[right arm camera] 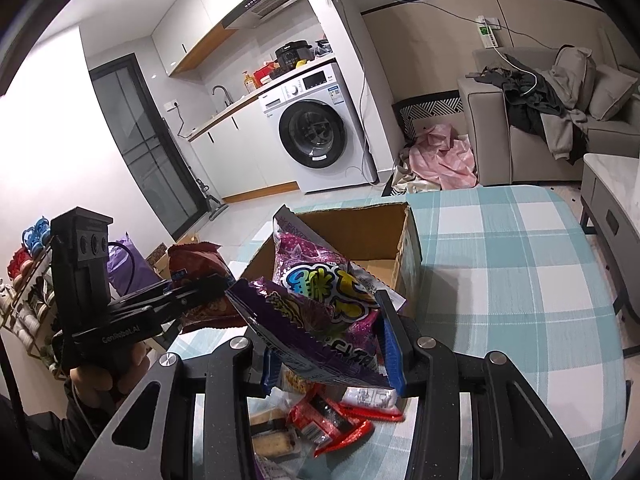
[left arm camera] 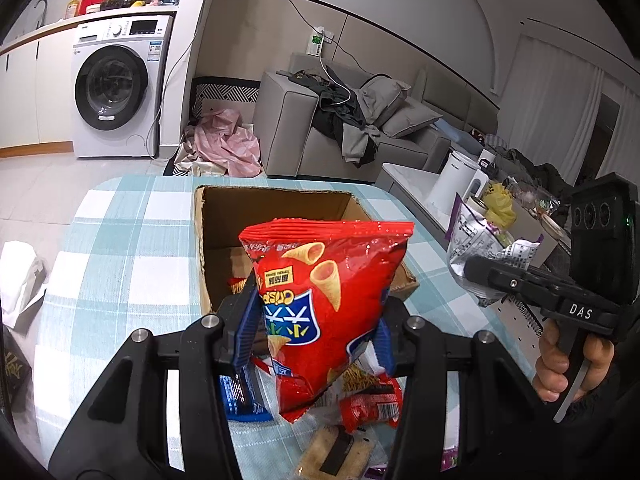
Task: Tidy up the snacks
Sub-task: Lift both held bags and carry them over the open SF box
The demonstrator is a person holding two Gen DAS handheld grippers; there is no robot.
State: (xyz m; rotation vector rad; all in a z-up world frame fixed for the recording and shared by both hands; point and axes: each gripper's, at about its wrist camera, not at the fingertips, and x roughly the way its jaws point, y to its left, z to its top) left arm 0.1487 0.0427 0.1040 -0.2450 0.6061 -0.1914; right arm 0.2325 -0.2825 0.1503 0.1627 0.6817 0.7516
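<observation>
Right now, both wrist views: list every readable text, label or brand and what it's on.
"DAS": on the right gripper body, left wrist view.
"GenRobot.AI": on the left gripper body, right wrist view.
"Crispy", upside down: on the red snack bag in the left gripper.
Large cartoon Chinese characters on the purple snack bag in the right gripper: not legible to me.
Washing machine panel and stickers: too small.
Small packets on the table: blurred.

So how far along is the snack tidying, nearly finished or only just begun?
Early on, it seems. Done: the cardboard box holds at least one packet. In hand: the left gripper grips a red crisps bag and the right gripper grips purple snack bags. Left: several loose packets lie on the checked tablecloth.
</observation>
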